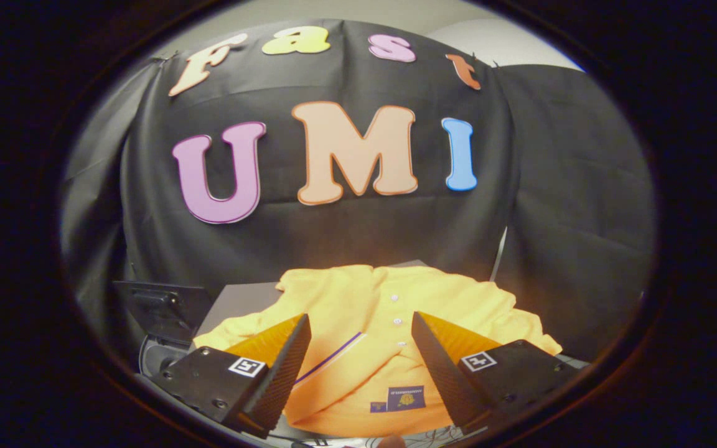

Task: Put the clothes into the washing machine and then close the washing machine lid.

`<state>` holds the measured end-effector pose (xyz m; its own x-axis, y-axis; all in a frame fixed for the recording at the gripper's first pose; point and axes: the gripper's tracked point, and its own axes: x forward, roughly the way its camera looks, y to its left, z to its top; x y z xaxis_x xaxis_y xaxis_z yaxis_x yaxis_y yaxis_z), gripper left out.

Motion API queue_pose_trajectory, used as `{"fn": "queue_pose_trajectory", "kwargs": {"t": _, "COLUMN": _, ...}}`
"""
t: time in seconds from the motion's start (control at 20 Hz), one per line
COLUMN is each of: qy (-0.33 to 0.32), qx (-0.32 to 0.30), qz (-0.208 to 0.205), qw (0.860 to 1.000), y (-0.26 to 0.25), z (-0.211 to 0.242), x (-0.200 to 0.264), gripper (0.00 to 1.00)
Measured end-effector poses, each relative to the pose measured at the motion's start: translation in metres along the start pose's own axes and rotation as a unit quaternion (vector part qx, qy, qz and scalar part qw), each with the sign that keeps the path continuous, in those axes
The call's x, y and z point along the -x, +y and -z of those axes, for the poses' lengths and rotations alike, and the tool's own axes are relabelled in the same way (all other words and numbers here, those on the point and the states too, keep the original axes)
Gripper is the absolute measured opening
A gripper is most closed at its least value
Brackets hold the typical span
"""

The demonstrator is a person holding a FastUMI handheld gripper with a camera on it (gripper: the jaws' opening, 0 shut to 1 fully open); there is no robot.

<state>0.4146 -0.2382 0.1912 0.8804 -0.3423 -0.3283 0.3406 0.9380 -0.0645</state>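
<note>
Lying flat on a grey counter (240, 302), a yellow shirt (358, 323) spreads between and beyond the gripper (361, 318), jaws wide apart.

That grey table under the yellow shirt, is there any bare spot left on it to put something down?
A little. The yellow shirt covers most of the grey table. One bare patch lies between the shirt's sleeve and the dark open lid beside it. Between the open gripper fingers it is all shirt.
</note>
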Motion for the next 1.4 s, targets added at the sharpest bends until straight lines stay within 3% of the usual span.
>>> {"fn": "queue_pose_trajectory", "kwargs": {"t": 0.2, "qy": 0.077, "qx": 0.035, "qz": 0.02, "qw": 0.996, "y": -0.008, "z": 0.034, "x": -0.016, "gripper": 0.97}}
{"fn": "queue_pose_trajectory", "kwargs": {"t": 0.25, "qy": 0.063, "qx": 0.038, "qz": 0.014, "qw": 0.997, "y": -0.006, "z": 0.026, "x": -0.018, "gripper": 0.98}}
{"fn": "queue_pose_trajectory", "kwargs": {"t": 0.4, "qy": 0.06, "qx": 0.028, "qz": -0.009, "qw": 0.998, "y": -0.001, "z": 0.028, "x": -0.016, "gripper": 0.61}}
{"fn": "queue_pose_trajectory", "kwargs": {"t": 0.6, "qy": 0.064, "qx": -0.045, "qz": 0.023, "qw": 0.997, "y": -0.017, "z": 0.03, "x": -0.012, "gripper": 0.11}}
{"fn": "queue_pose_trajectory", "kwargs": {"t": 0.65, "qy": 0.055, "qx": -0.078, "qz": 0.015, "qw": 0.995, "y": -0.013, "z": 0.025, "x": -0.009, "gripper": 0.05}}
{"fn": "queue_pose_trajectory", "kwargs": {"t": 0.7, "qy": 0.05, "qx": -0.096, "qz": 0.007, "qw": 0.994, "y": -0.005, "z": 0.024, "x": -0.009, "gripper": 0.05}}
{"fn": "queue_pose_trajectory", "kwargs": {"t": 0.95, "qy": 0.023, "qx": -0.07, "qz": -0.029, "qw": 0.997, "y": 0.027, "z": -0.007, "x": 0.013, "gripper": 0.03}}
{"fn": "queue_pose_trajectory", "kwargs": {"t": 1.4, "qy": 0.043, "qx": -0.058, "qz": -0.179, "qw": 0.981, "y": 0.205, "z": -0.013, "x": 0.064, "gripper": 0.03}}
